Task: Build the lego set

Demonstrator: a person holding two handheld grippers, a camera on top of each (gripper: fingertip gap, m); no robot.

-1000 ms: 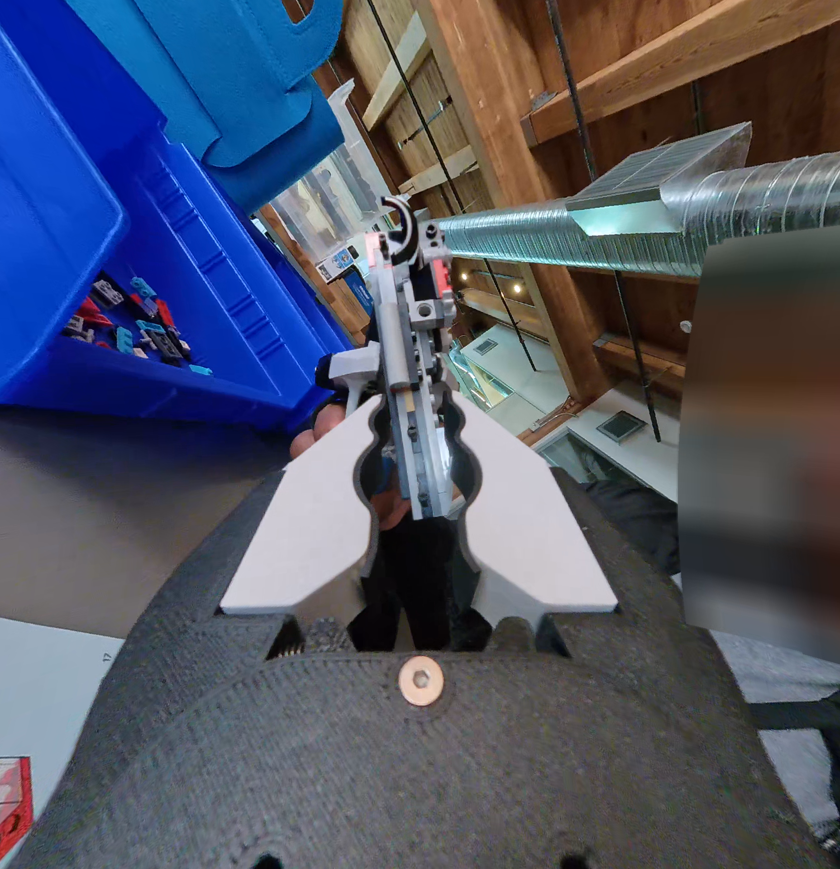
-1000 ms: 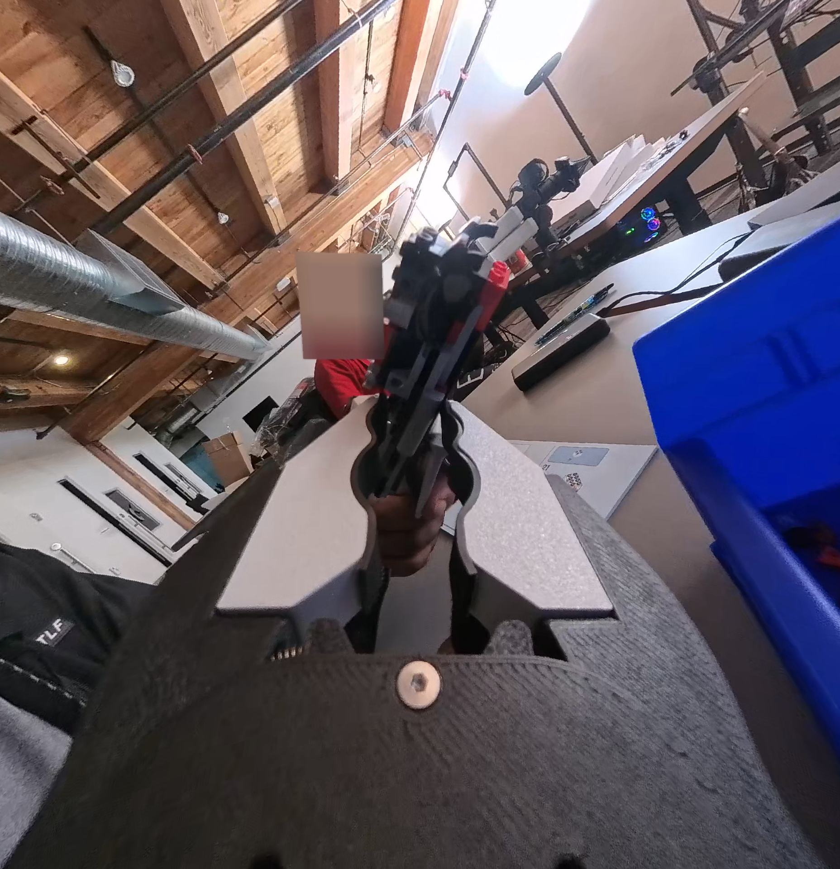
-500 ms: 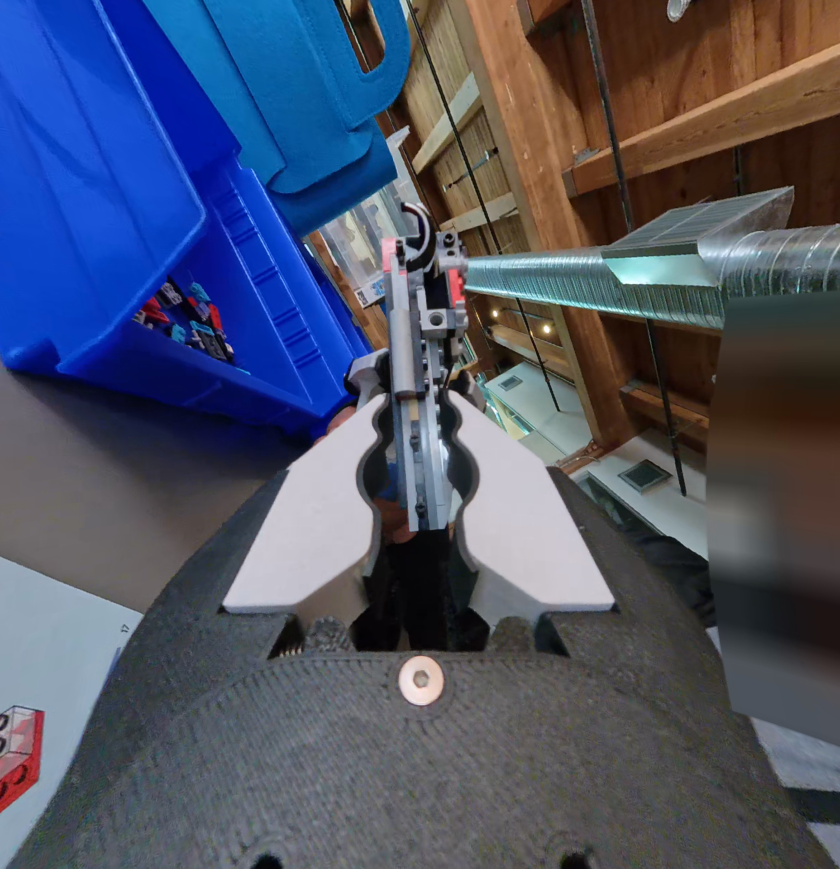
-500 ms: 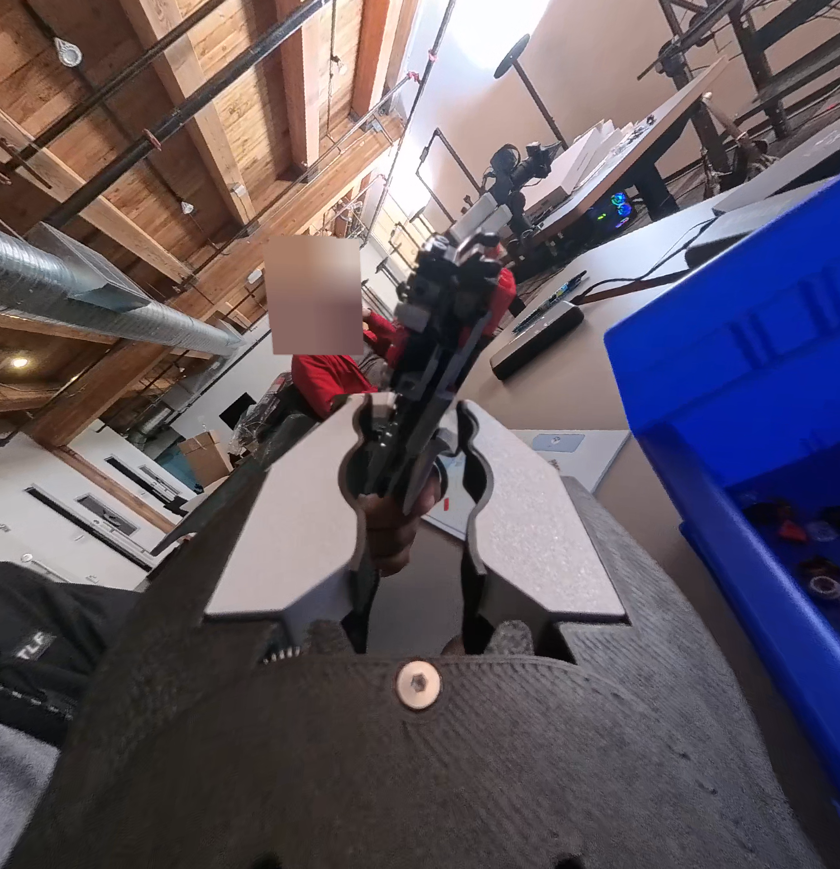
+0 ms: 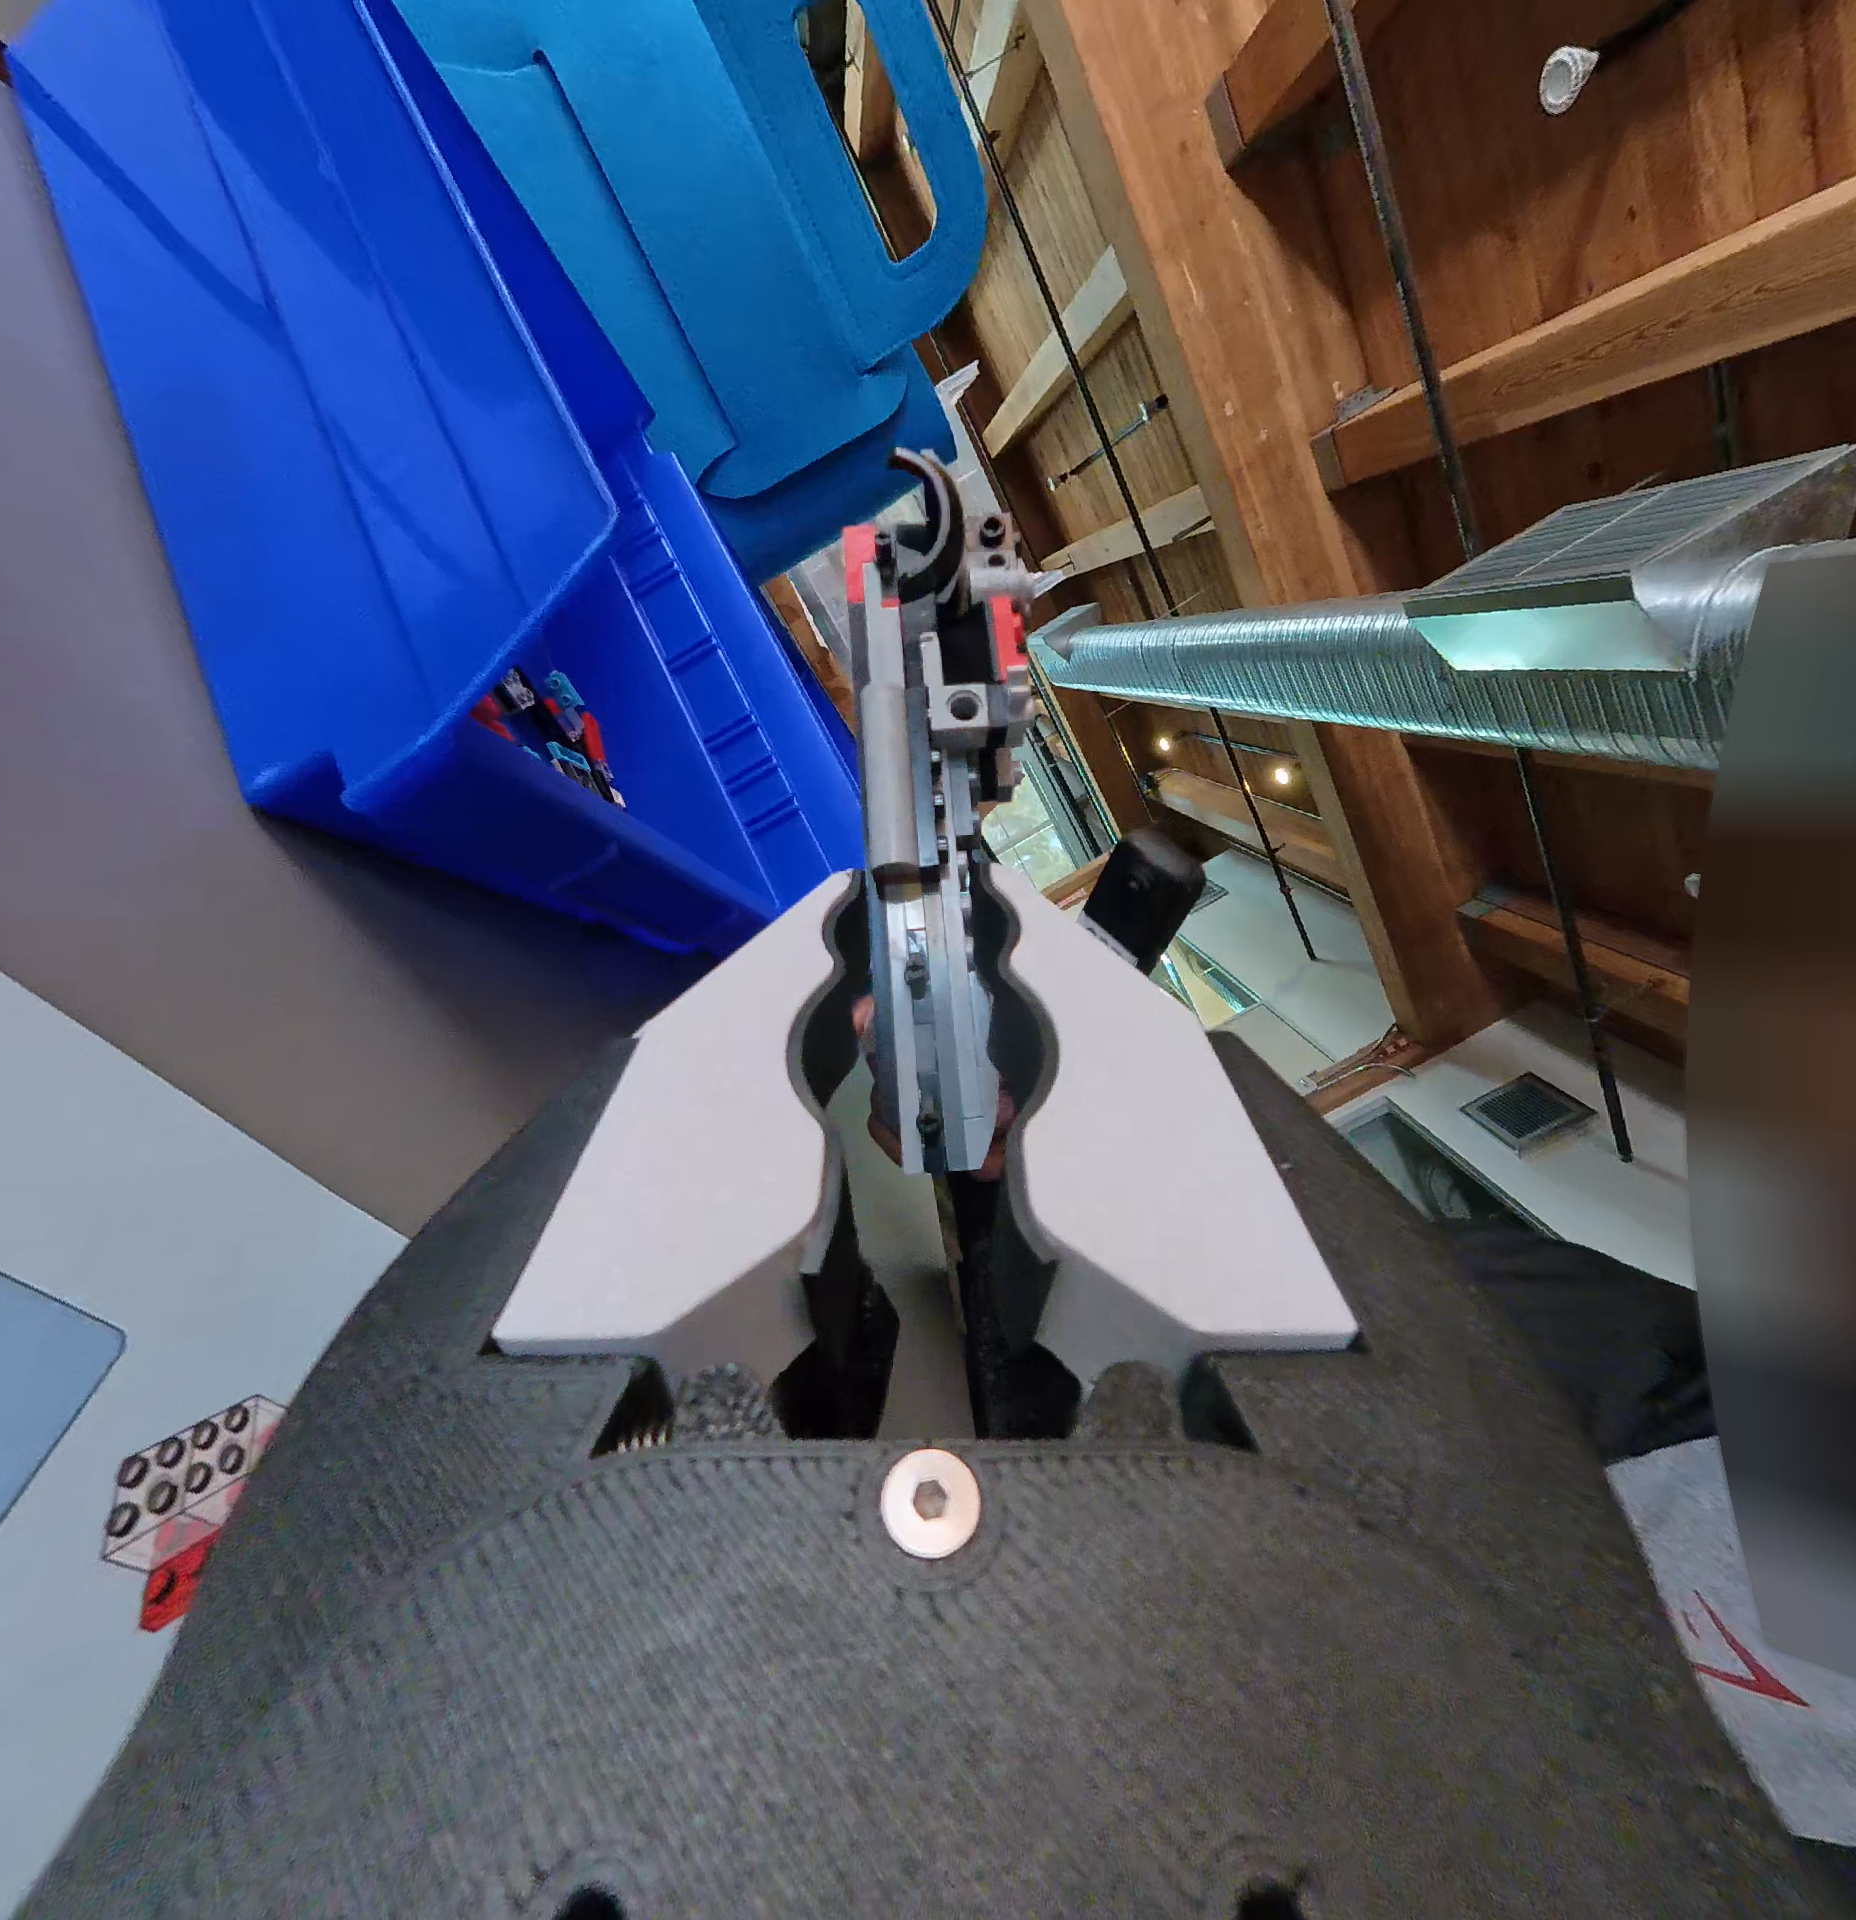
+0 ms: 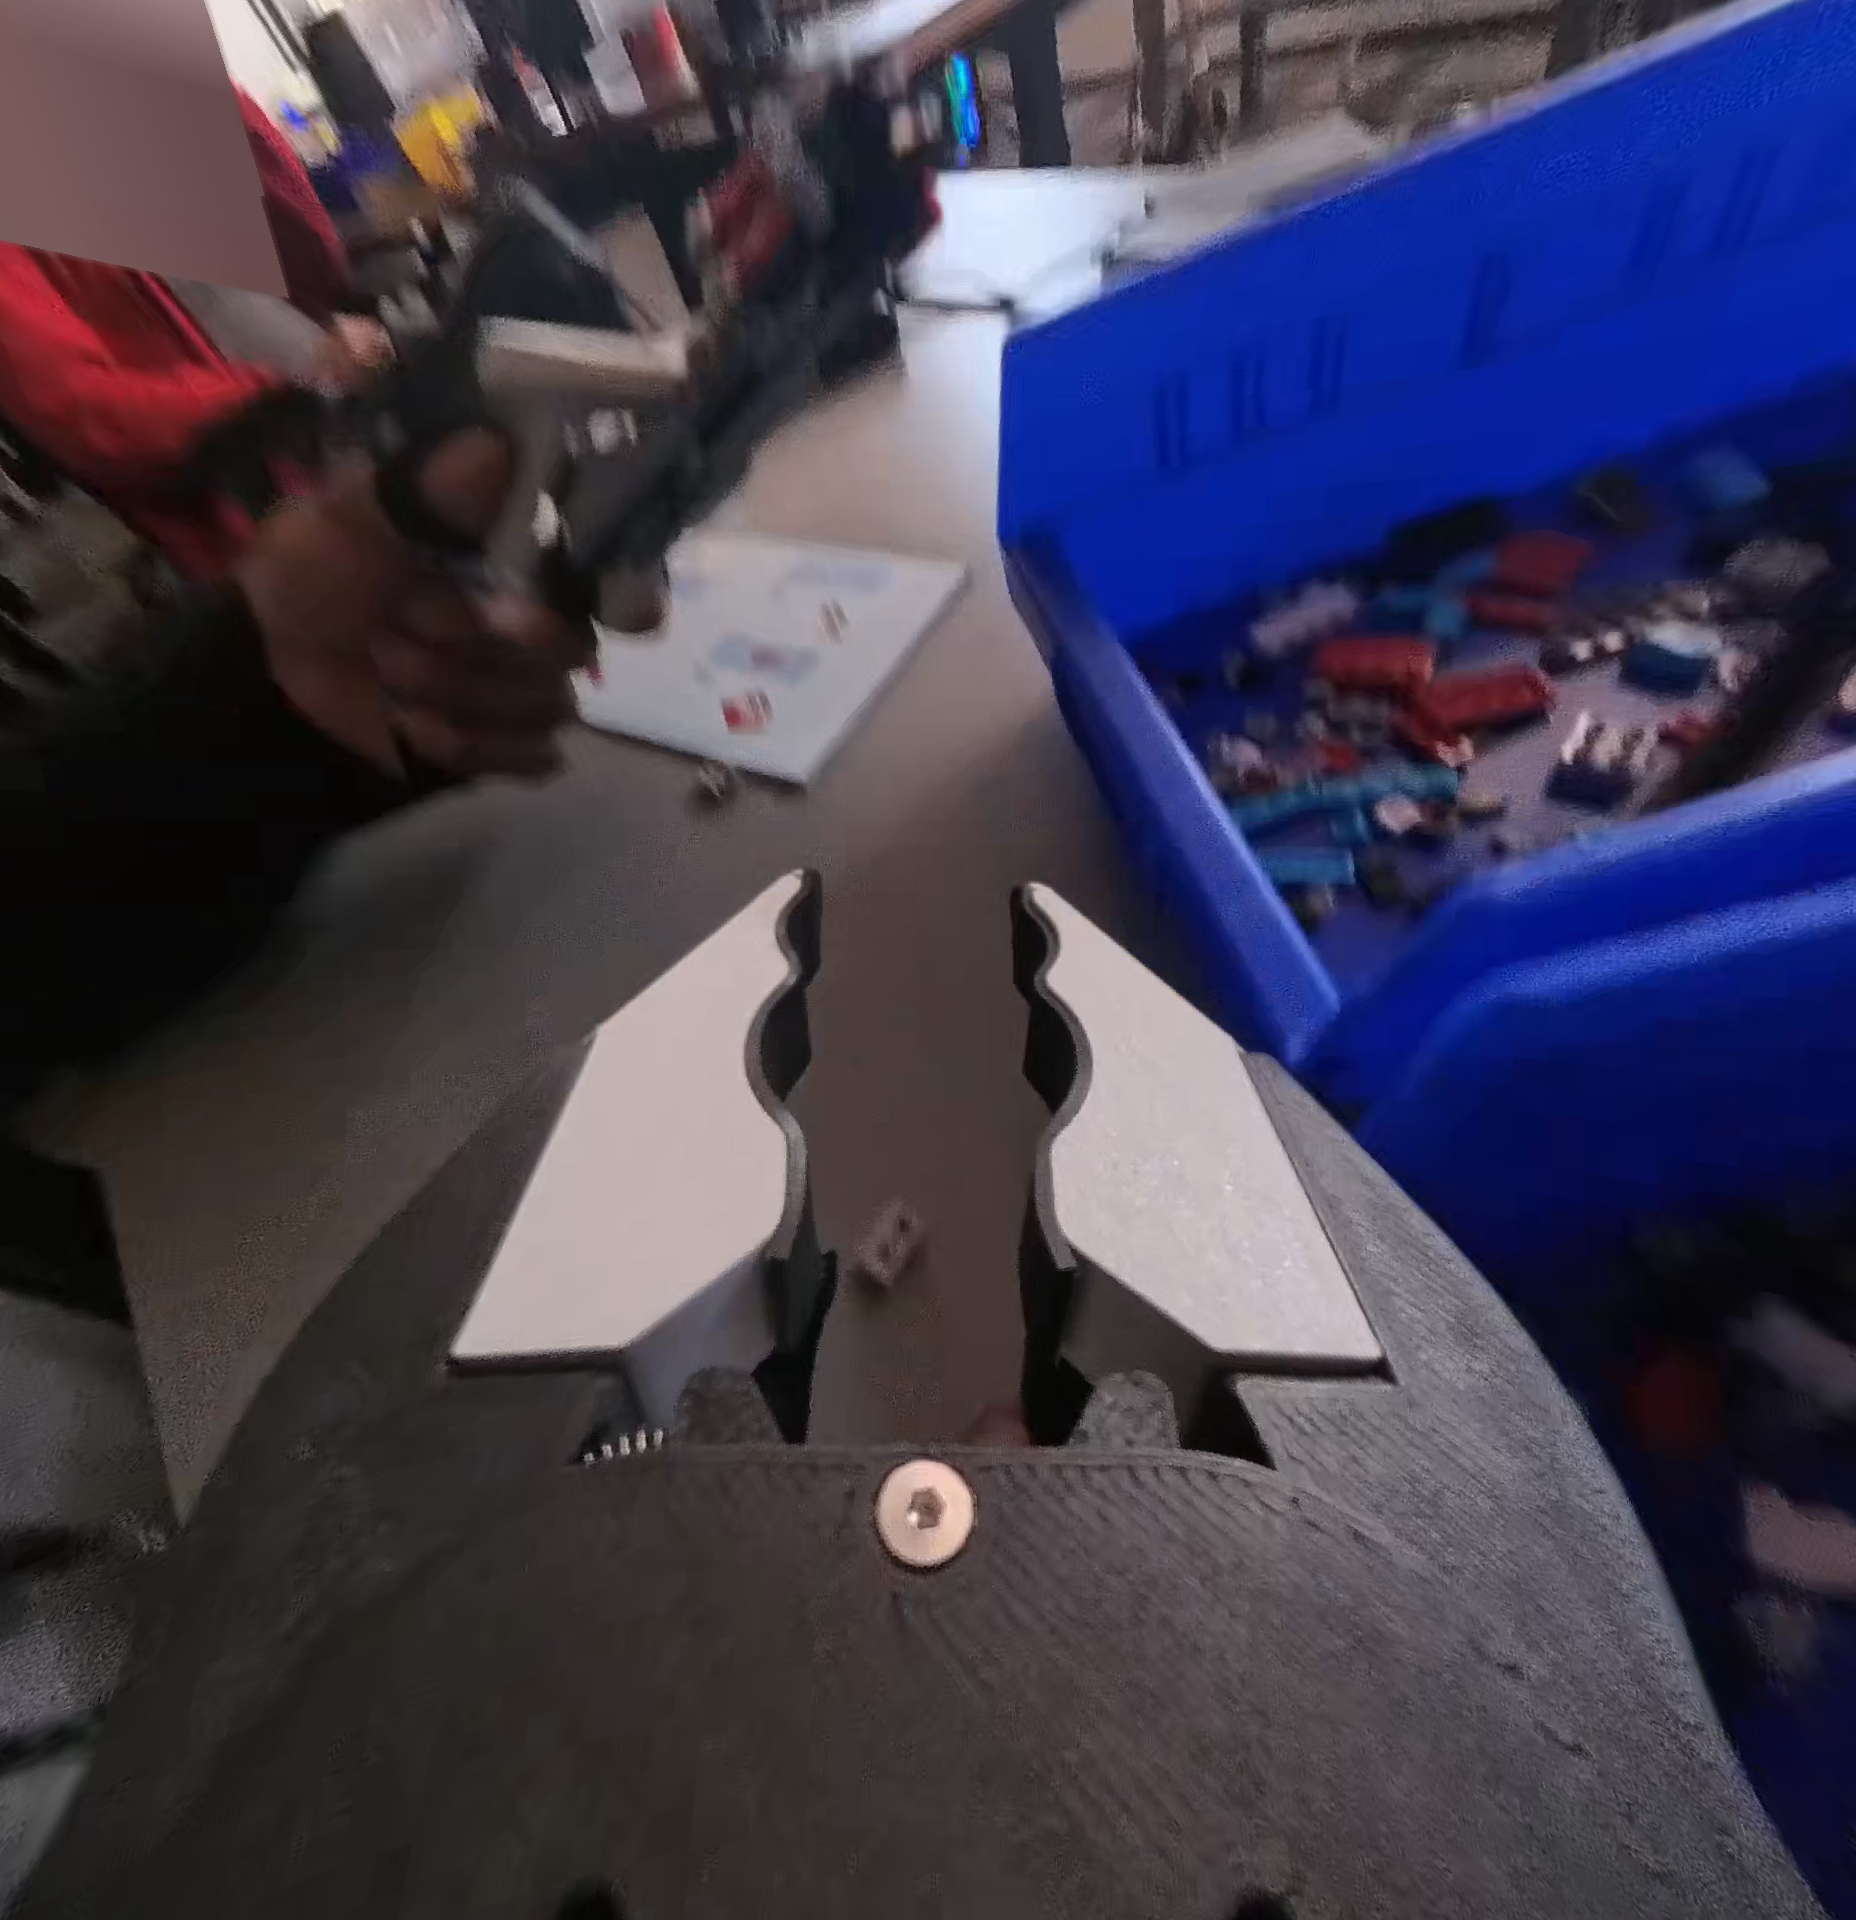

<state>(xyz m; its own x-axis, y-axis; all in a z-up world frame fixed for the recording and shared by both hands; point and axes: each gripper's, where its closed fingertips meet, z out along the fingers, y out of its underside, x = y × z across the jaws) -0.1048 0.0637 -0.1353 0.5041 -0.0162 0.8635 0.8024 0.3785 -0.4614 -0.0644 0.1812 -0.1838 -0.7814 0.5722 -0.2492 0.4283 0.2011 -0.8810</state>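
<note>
Jaws of the left gripper (image 5: 922, 904) pinch a slim, apparently grey-and-red lego model (image 5: 934, 790).

A ribbed silver duct (image 5: 1371, 675) runs under wooden ceiling beams (image 5: 1589, 312) at right; a person in a red top (image 6: 82, 353) sits far left.

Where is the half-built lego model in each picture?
Left wrist view: the lego model stands upright in the middle, clamped between the left gripper fingers.
Right wrist view: it shows blurred at upper left, held up above the table; the right gripper is open and empty.
Shared landmark: the blue bin of loose bricks, upper left in the left view, right side in the right view.
</note>
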